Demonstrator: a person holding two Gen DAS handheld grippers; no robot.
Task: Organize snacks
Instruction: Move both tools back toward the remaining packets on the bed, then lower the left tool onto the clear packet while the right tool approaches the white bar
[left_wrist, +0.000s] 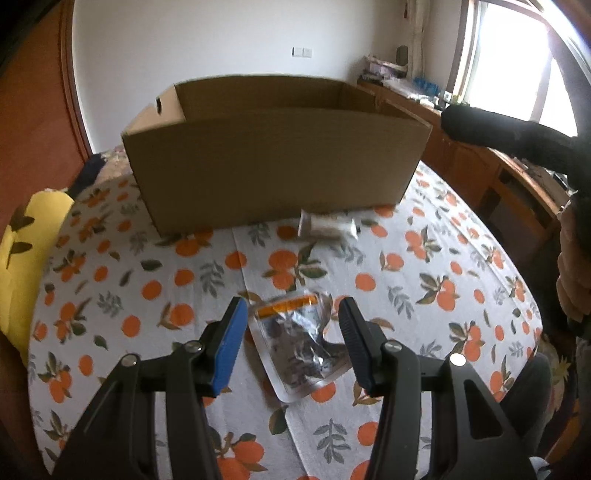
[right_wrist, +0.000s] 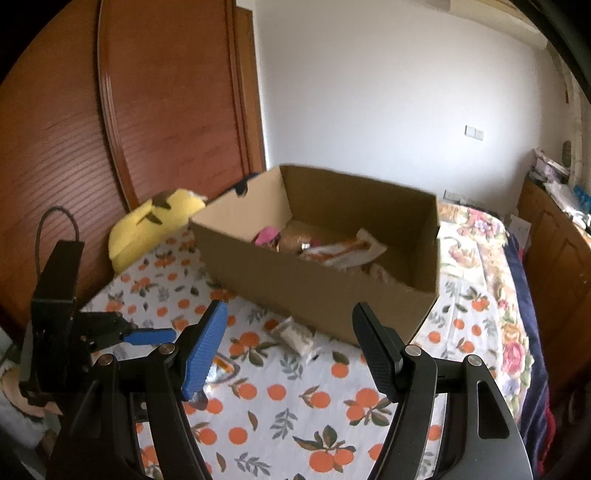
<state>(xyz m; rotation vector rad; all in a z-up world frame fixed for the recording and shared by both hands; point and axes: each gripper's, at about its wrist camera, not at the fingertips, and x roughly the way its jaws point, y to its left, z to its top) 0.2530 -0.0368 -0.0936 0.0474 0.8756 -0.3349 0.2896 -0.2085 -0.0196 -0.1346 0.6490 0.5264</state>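
Note:
A clear snack pouch with an orange strip (left_wrist: 297, 341) lies on the orange-print tablecloth (left_wrist: 147, 288), between the fingers of my open left gripper (left_wrist: 293, 312), which hovers just above it. A small white snack packet (left_wrist: 325, 226) lies against the near wall of the open cardboard box (left_wrist: 273, 162). In the right wrist view the box (right_wrist: 314, 295) holds several snack packs (right_wrist: 332, 251), and the white packet (right_wrist: 295, 336) lies in front of it. My right gripper (right_wrist: 290, 326) is open and empty above the cloth. My left gripper (right_wrist: 147, 336) shows at the left there.
A yellow plush toy (right_wrist: 147, 225) lies left of the box by a wooden wardrobe (right_wrist: 110, 129). A wooden sideboard with clutter (left_wrist: 480, 162) stands at the right under a window. A floral bedspread (right_wrist: 491, 295) lies beyond the cloth.

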